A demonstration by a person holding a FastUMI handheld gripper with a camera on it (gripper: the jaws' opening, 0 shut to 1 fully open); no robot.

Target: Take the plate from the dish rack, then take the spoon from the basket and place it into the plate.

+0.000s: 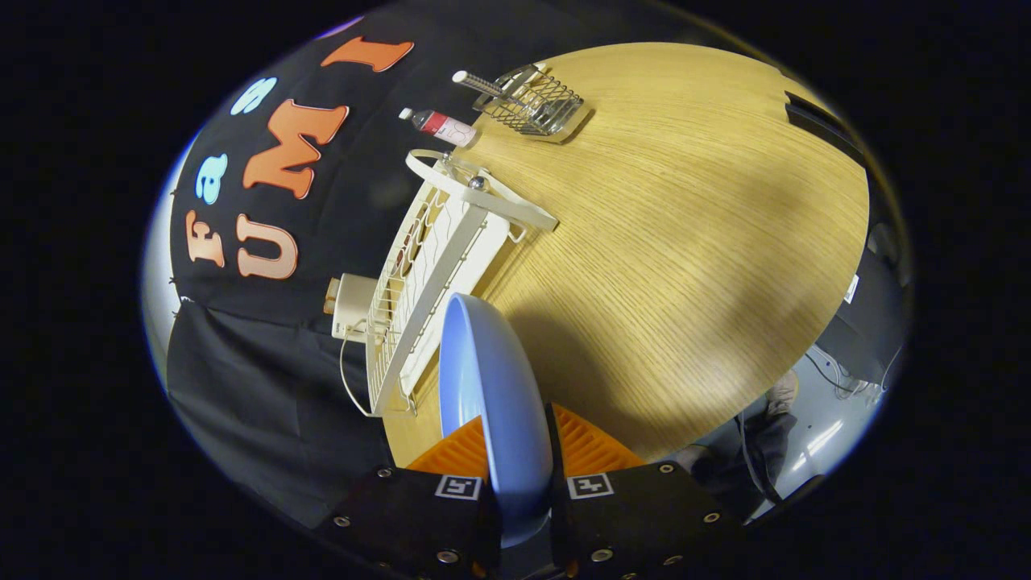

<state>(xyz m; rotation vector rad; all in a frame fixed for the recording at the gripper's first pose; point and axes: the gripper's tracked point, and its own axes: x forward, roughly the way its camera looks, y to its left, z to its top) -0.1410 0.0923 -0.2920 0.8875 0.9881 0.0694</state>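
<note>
- The gripper [519,459] at bottom centre clamps both fingers on the blue plate [491,387], held on edge.
- The white dish rack [427,274] lies just beyond, centre-left.
- The wire basket [536,101] and a bottle [439,123] sit top centre on the wooden table [685,242].

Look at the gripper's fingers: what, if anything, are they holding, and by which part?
The gripper holds the blue plate edge-on by its rim, one finger pressing each face, with the plate lifted beside the white dish rack over the wooden table.
</note>
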